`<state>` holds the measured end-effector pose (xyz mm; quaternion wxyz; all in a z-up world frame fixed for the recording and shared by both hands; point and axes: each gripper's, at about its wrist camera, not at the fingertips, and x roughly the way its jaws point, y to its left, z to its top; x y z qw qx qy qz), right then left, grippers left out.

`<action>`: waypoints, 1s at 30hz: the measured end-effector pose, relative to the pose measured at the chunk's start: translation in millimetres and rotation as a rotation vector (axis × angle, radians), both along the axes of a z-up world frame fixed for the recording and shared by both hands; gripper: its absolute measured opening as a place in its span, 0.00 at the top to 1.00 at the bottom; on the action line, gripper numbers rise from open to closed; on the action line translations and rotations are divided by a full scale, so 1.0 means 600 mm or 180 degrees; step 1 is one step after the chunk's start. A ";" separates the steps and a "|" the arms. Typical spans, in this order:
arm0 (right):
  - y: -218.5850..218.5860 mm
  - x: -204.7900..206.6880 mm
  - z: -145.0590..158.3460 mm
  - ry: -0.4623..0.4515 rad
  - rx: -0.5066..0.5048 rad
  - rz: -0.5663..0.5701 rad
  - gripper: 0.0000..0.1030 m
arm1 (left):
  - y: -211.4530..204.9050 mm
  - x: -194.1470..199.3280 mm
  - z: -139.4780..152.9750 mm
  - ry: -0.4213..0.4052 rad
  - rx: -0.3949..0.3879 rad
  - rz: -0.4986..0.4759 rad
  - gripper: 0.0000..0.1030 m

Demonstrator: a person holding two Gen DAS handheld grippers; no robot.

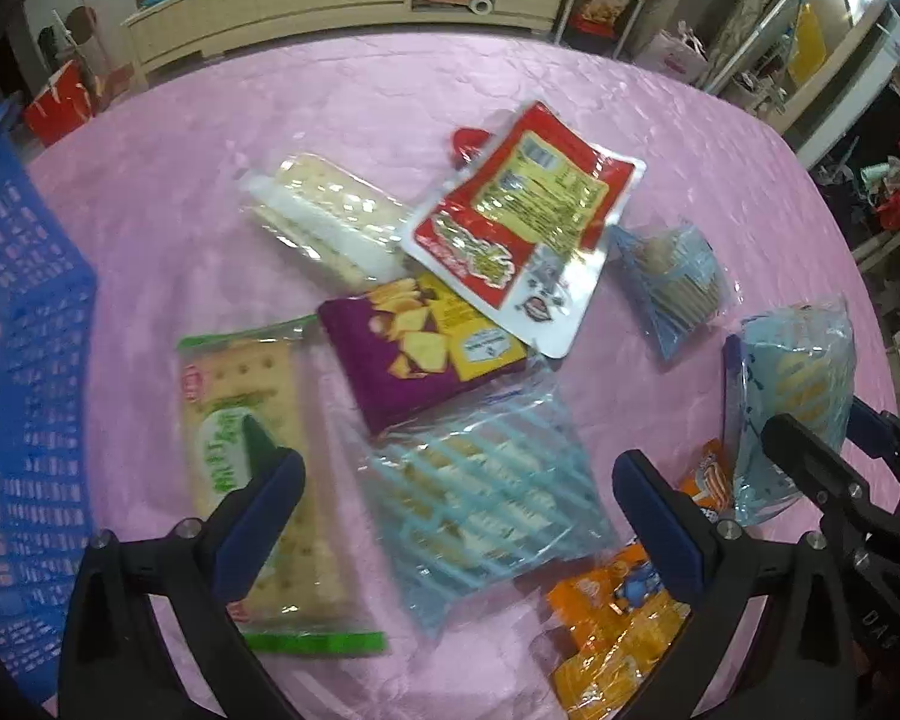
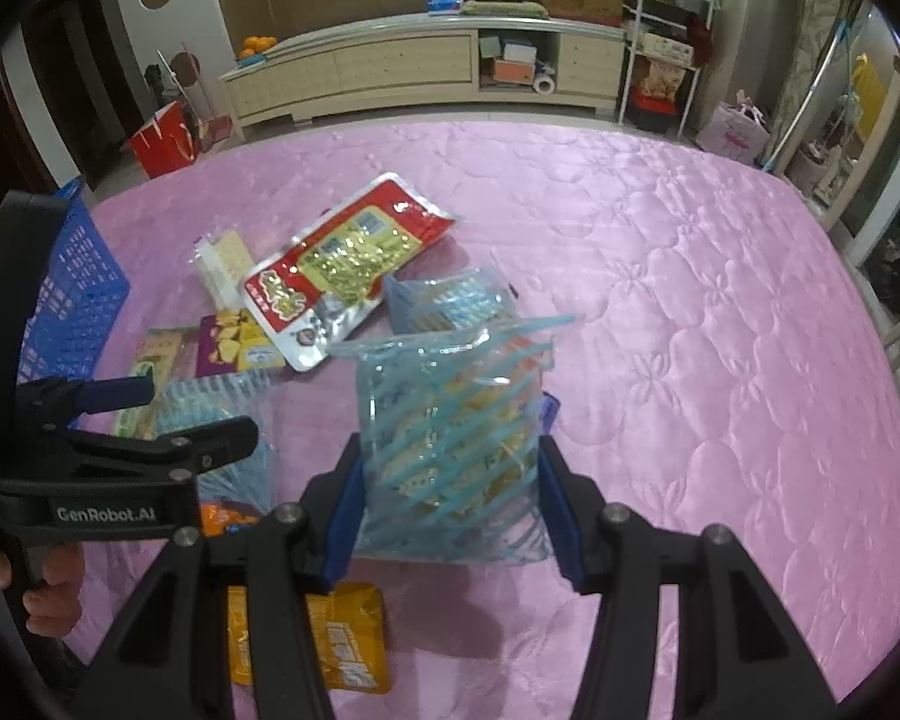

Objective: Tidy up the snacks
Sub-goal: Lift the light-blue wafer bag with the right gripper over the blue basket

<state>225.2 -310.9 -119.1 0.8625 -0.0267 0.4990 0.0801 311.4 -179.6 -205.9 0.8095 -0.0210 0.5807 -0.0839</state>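
Step in hand, as I judge it: carrying one packet toward the blue basket point(image 1: 24, 360). The right gripper point(image 2: 450, 498) has its fingers closed on a blue-striped cracker packet point(image 2: 450, 444), held upright and clear of the pink quilted surface point(image 2: 720, 360). The left gripper point(image 1: 456, 516) hangs with fingers wide and nothing between them, above a larger blue-striped packet point(image 1: 480, 492).

Basket sits at the 9 o'clock edge of the left wrist view; its inside is not visible, so contents unknown.

Next move, judged: swing the held packet across toward 9 o'clock and release over the basket without brushing the left gripper, which stands in the path. The left could close on the packet beneath it.

Count, left wrist view:
- blue-striped packets: 4 (one held, one at centre, one at 3 o'clock point(image 1: 672, 282), one beneath the left gripper)
- green cracker packet point(image 1: 258, 468): 1
- purple bag point(image 1: 420, 348): 1
- red pouch point(image 1: 522, 222): 1
- white cracker packet point(image 1: 324, 210): 1
- orange packets point(image 1: 612, 630): at least 2, overlap unclear
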 end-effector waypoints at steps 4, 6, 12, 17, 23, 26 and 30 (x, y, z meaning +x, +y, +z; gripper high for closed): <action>-0.003 -0.001 -0.004 0.0054 0.0014 -0.0013 0.44 | -0.012 0.008 -0.017 0.0135 0.0004 -0.0033 0.19; -0.004 -0.001 -0.003 0.0067 0.0012 -0.0026 0.44 | -0.009 0.009 -0.015 0.0079 -0.0020 -0.0018 0.26; 0.002 -0.011 0.019 0.0068 0.0044 -0.0015 0.44 | 0.002 -0.014 0.009 -0.0062 -0.0096 -0.0148 0.39; 0.017 -0.031 0.067 -0.0080 -0.0004 0.0024 0.44 | 0.019 -0.055 0.074 -0.0388 -0.0154 -0.0306 0.39; 0.056 -0.062 0.134 -0.0260 0.0054 0.0120 0.44 | 0.059 -0.100 0.175 -0.0758 -0.0302 -0.0329 0.39; 0.085 -0.079 0.166 -0.0358 0.0134 0.0201 0.44 | 0.083 -0.125 0.217 -0.0922 -0.0297 -0.0315 0.39; 0.135 -0.100 0.208 -0.0522 0.0188 0.0338 0.44 | 0.128 -0.154 0.256 -0.1076 -0.0254 -0.0234 0.39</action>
